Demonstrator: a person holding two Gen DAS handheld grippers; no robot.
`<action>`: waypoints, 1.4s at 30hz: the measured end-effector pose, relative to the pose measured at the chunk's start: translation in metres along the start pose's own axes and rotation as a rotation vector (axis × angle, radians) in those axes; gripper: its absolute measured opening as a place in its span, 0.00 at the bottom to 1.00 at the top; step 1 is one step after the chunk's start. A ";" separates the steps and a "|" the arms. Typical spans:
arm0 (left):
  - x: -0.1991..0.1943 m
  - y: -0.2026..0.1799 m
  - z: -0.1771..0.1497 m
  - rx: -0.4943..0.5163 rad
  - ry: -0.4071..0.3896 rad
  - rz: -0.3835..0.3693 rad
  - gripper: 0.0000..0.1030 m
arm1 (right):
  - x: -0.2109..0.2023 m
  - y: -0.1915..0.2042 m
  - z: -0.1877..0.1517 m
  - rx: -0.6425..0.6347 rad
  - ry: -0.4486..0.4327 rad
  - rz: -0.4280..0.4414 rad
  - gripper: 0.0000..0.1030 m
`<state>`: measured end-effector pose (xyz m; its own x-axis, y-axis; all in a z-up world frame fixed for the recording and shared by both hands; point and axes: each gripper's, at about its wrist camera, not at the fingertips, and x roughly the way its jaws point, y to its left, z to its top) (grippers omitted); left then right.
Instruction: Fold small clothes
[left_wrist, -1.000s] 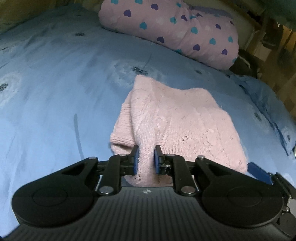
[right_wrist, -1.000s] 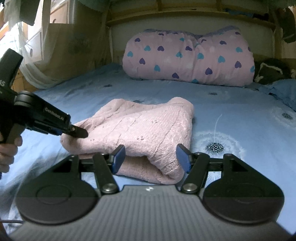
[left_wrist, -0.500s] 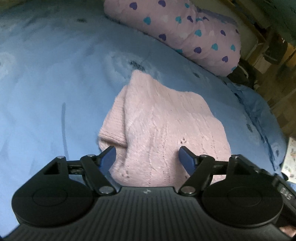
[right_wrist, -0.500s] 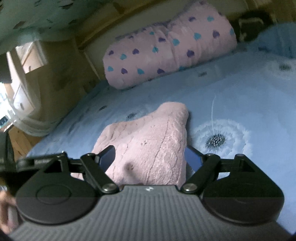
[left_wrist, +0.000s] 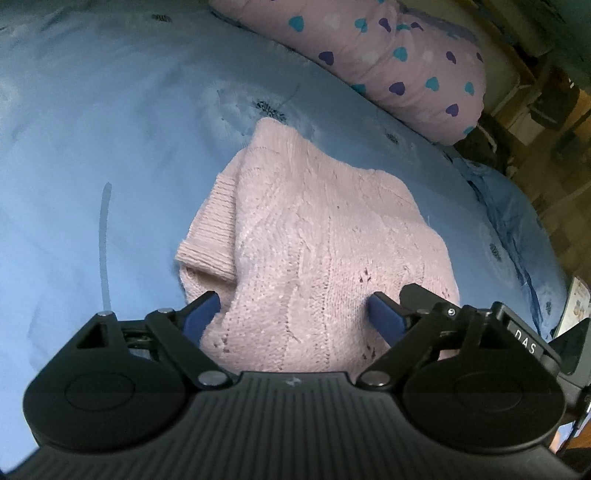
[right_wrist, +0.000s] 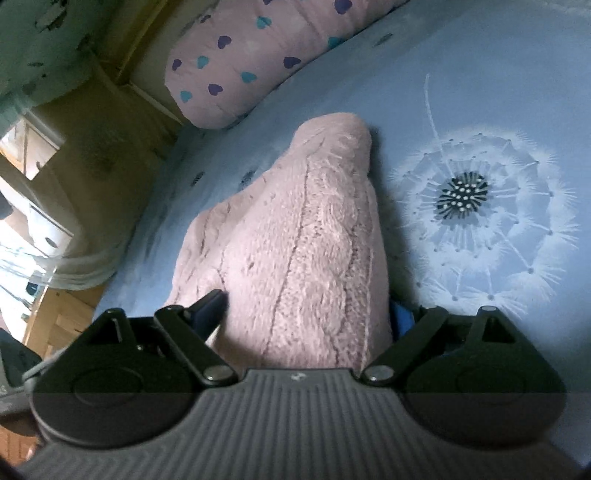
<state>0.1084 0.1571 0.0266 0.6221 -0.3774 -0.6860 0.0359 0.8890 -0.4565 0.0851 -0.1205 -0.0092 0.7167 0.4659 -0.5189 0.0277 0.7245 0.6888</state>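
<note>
**Inspector:** Where is the garment?

**Assistant:** The pink knitted sweater (left_wrist: 317, 254) lies folded on the blue bedsheet (left_wrist: 110, 129), below the heart-print pillow (left_wrist: 373, 51). A ribbed cuff sticks out at its left edge in the left wrist view. In the right wrist view the sweater (right_wrist: 295, 251) sits just beside a dandelion print (right_wrist: 476, 214) on the sheet.

**Inspector:** Left gripper?

**Assistant:** The left gripper (left_wrist: 293, 312) has its 2 blue pads spread wide, 1 on either side of the near part of the sweater, gripping nothing. 1 second ago they were pinched close together on the near edge; by half a second ago they had parted and released it.

**Inspector:** Right gripper?

**Assistant:** The right gripper (right_wrist: 308, 308) is spread just as wide, straddling the sweater's near end and clamping nothing. Its right pad is mostly hidden behind the knit, so contact there I cannot confirm. Since 1 second ago this camera has tilted and closed in; the sweater now fills the gap between the fingers. The right gripper's body also shows at the lower right of the left wrist view.

**Inspector:** Has the sweater shifted?

**Assistant:** Its folded shape matches the frame half a second ago.
</note>
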 end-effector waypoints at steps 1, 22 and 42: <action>0.001 0.000 0.000 -0.002 0.001 -0.002 0.89 | 0.000 0.000 0.000 0.001 0.001 0.005 0.88; 0.006 -0.007 -0.002 0.042 -0.021 -0.037 0.78 | 0.008 -0.004 0.004 -0.017 0.018 0.100 0.69; -0.018 -0.068 -0.025 0.128 0.048 -0.193 0.57 | -0.061 0.006 0.024 0.013 0.010 0.145 0.51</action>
<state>0.0746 0.0975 0.0556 0.5562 -0.5525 -0.6208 0.2509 0.8238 -0.5084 0.0579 -0.1568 0.0386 0.7069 0.5704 -0.4182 -0.0668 0.6425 0.7634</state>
